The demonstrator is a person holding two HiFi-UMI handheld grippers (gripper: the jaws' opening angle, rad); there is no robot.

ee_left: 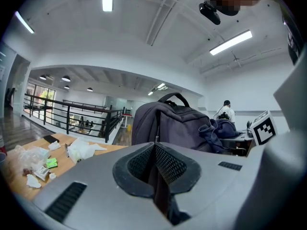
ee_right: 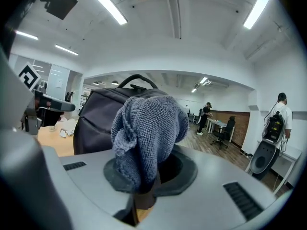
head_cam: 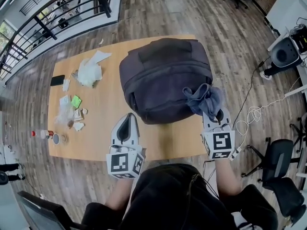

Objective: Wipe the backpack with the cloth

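Backpack: the dark backpack [head_cam: 165, 78] lies on the wooden table [head_cam: 103, 109], at centre and just right of centre in the head view. In your left gripper view it fills the middle, its carry handle at the top.

Cloth: the grey-blue cloth [head_cam: 204, 99] is bunched against the backpack's lower right side in the head view. In your right gripper view it rises as a wad in the centre of the frame, in front of the backpack.

Right gripper: your right gripper [ee_right: 144, 188] has its jaws clamped on the cloth's lower end. In the head view it sits at lower right, at the table's near edge.

Left gripper: your left gripper [ee_left: 156, 164] has its jaws pressed together with nothing between them. It shows at lower centre-left of the head view, just beside the backpack's near edge, whether touching you cannot tell.

Table, left side: crumpled white tissue [head_cam: 89, 71] at upper left, a black phone [head_cam: 57, 80] further left, and a green packet [head_cam: 76, 101] among small scraps below.
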